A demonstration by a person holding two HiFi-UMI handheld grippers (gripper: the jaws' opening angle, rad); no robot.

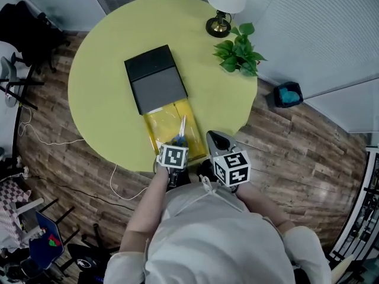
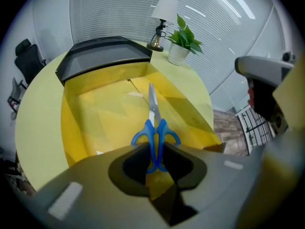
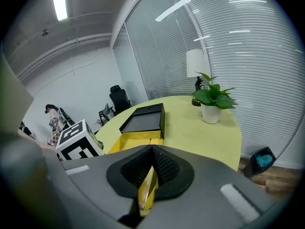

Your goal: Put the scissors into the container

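Observation:
The blue-handled scissors point(image 2: 153, 128) are held by their handles in my left gripper point(image 2: 155, 162), which is shut on them. Their closed blades point forward, over the inside of the yellow container point(image 2: 102, 116). In the head view the scissors point(image 1: 181, 132) hang above the container's point(image 1: 161, 125) near end, just ahead of my left gripper point(image 1: 177, 145). A dark lid point(image 1: 155, 78) covers the container's far half. My right gripper point(image 1: 217, 139) is at the container's near right corner. It point(image 3: 149, 173) is shut on the yellow container wall point(image 3: 147, 192).
The round yellow table point(image 1: 100, 99) carries a lamp point(image 1: 224, 7) and a potted plant point(image 1: 240, 51) at its far right. A blue bin point(image 1: 288, 94) sits on the wooden floor to the right. A white cable point(image 1: 115, 179) and chairs lie to the left.

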